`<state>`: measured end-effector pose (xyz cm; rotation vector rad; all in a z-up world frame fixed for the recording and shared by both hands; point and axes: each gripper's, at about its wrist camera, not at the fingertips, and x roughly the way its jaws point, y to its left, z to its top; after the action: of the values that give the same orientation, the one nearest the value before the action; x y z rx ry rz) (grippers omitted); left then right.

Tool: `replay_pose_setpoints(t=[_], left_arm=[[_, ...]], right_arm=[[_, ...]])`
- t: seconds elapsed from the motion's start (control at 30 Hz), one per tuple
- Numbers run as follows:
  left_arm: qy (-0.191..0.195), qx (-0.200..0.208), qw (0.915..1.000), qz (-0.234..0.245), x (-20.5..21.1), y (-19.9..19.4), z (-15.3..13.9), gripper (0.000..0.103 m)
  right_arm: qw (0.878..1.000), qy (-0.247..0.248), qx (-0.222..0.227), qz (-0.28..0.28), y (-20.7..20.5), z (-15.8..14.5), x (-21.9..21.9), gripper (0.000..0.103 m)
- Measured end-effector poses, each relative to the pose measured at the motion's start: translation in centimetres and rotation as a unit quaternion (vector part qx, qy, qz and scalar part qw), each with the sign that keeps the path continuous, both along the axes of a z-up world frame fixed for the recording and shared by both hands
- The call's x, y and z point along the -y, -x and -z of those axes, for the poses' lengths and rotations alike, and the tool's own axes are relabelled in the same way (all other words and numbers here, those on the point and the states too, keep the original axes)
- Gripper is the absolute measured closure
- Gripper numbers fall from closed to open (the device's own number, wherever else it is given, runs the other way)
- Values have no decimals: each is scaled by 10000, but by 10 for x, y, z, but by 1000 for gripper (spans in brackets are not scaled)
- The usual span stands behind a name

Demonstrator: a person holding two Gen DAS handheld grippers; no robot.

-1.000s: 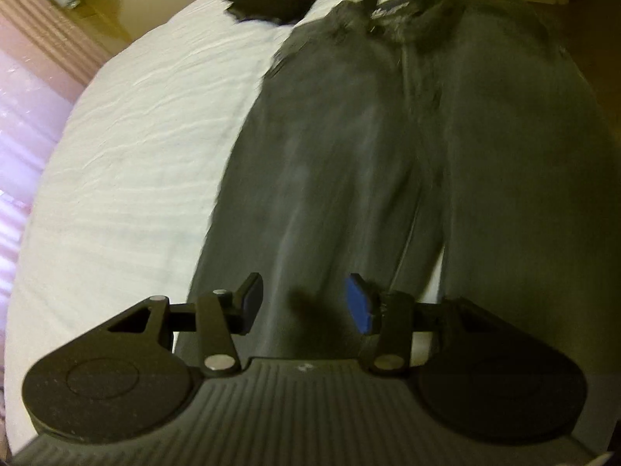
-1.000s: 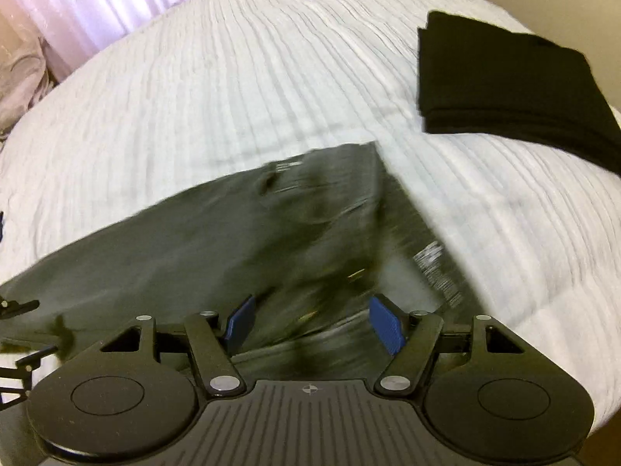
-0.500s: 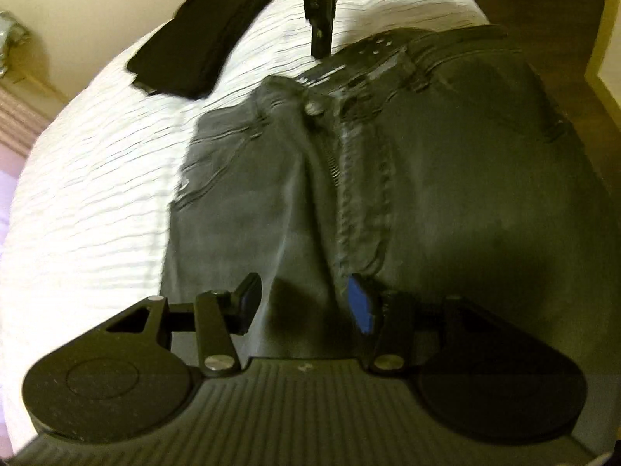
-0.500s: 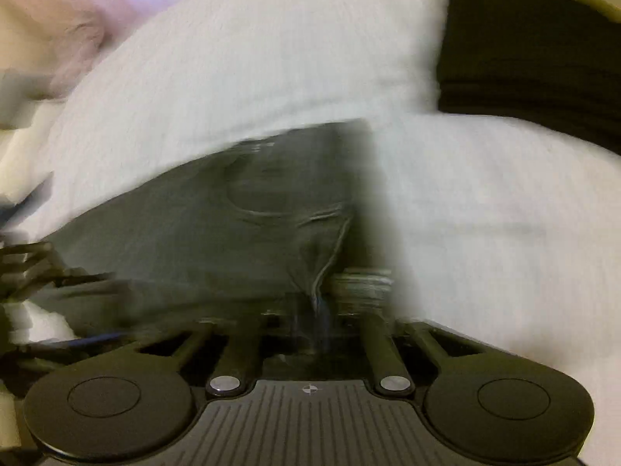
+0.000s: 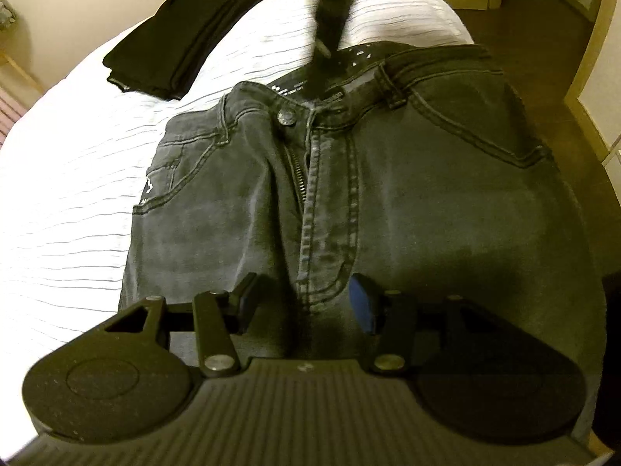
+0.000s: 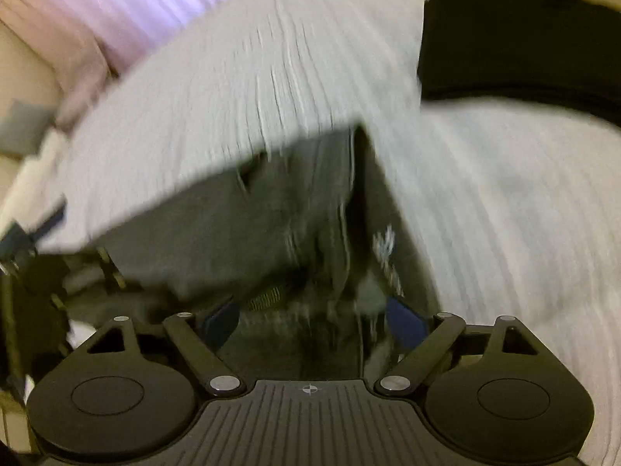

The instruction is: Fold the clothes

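Grey jeans lie front up on the white bed, fly undone, waistband at the far end. My left gripper hovers open just over the crotch seam, nothing between its fingers. My right gripper comes down, blurred, at the back of the waistband. In the right wrist view, which is motion-blurred, my right gripper stands open with the jeans' waistband lying between and beyond its blue pads; I cannot tell whether they touch the cloth.
A folded black garment rests on the bed beyond the jeans to the left, and sits at the upper right of the right wrist view. Brown floor and a cabinet edge lie past the bed's right side.
My left gripper has travelled up the legs to the crotch, staying open. My right gripper closed at the waistband half a second ago and is now spread open again.
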<state>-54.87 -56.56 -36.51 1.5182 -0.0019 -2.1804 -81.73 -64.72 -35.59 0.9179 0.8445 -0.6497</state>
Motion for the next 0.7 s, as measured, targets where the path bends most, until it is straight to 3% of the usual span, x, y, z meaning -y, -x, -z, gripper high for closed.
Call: replay_pose_setpoints(t=[0.07, 0.13, 0.27, 0.43, 0.5, 0.63, 0.67, 0.7], left_arm=[[-21, 4, 10000, -18, 1, -1, 0, 55], [-43, 7, 10000, -36, 2, -1, 0, 54], [-32, -63, 10000, -52, 0, -5, -5, 54], [90, -291, 9988, -395, 1, -16, -18, 54], [74, -234, 9988, -416, 3, -15, -15, 54], [38, -105, 9990, -442, 7, -12, -9, 54], [30, -73, 9990, -448, 8, -12, -7, 54], [22, -67, 9989, -454, 8, -12, -6, 54]], right_arm=[[9991, -200, -300, -203, -1, 18, -1, 54], [9979, -416, -432, -249, 4, 32, -4, 59], [9970, -727, -257, -92, 12, 28, -7, 91], [9994, 150, 111, -296, 13, -45, -23, 92], [9983, 380, 153, -416, 7, -55, -24, 92], [9994, 164, -211, -240, -5, -14, -2, 91], [9995, 20, -284, -150, -3, 1, 2, 87], [9993, -47, -360, -99, -2, 8, 4, 73]])
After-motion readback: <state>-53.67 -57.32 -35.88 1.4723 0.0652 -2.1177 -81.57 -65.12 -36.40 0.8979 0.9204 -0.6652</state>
